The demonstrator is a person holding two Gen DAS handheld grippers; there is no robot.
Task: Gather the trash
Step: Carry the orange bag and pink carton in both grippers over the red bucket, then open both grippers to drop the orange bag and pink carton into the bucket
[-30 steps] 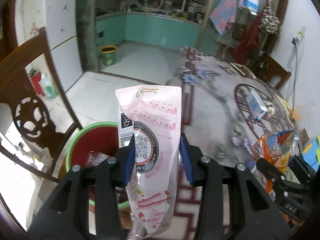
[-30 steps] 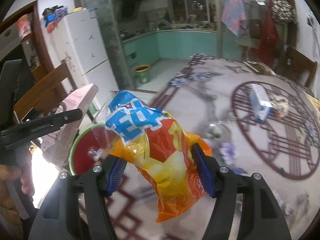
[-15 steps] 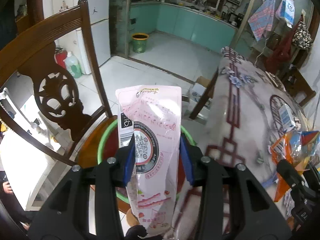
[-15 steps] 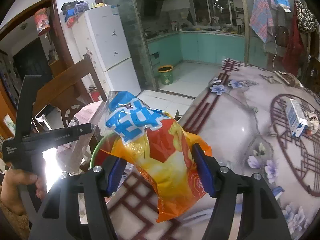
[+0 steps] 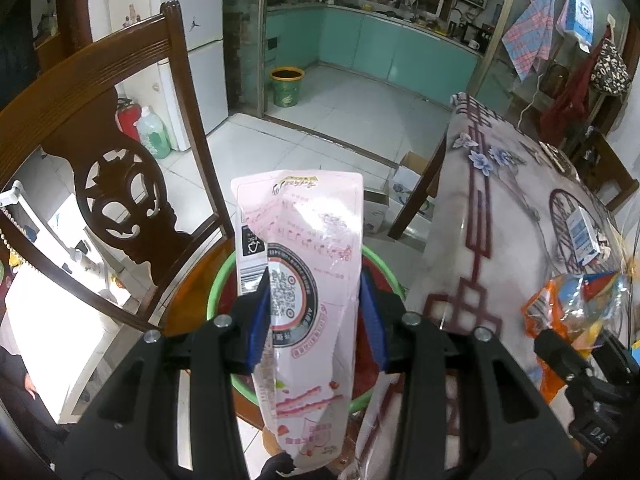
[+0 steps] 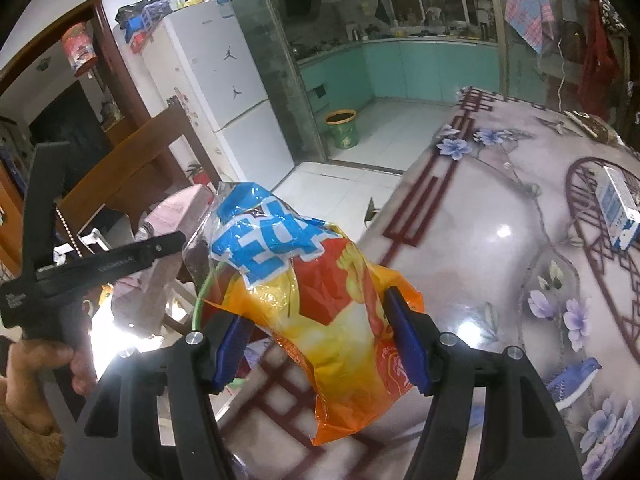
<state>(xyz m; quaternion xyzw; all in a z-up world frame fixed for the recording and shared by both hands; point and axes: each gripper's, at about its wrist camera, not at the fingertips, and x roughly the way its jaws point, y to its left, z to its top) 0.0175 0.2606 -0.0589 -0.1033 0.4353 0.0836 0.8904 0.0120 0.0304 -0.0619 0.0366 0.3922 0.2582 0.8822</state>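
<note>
My left gripper [image 5: 316, 316] is shut on a pink snack wrapper [image 5: 304, 240] and holds it upright over a red basin with a green rim [image 5: 218, 284] that sits on a wooden chair seat. My right gripper [image 6: 320, 340] is shut on an orange, red and blue chip bag [image 6: 312, 280] above the table's left edge. That bag also shows in the left wrist view [image 5: 576, 308] at the right. The left gripper with the pink wrapper [image 6: 172, 216] shows in the right wrist view at the left.
A carved wooden chair back [image 5: 100, 148] rises left of the basin. The table with a flowered cloth [image 6: 500, 248] lies to the right and carries a small blue-and-white carton [image 6: 618, 208]. A green bin [image 5: 286, 86] stands on the tiled floor far back.
Both grippers have moved left from above the table toward the chair. The pink wrapper now hangs over the basin, and the chip bag has come to the table's edge.
</note>
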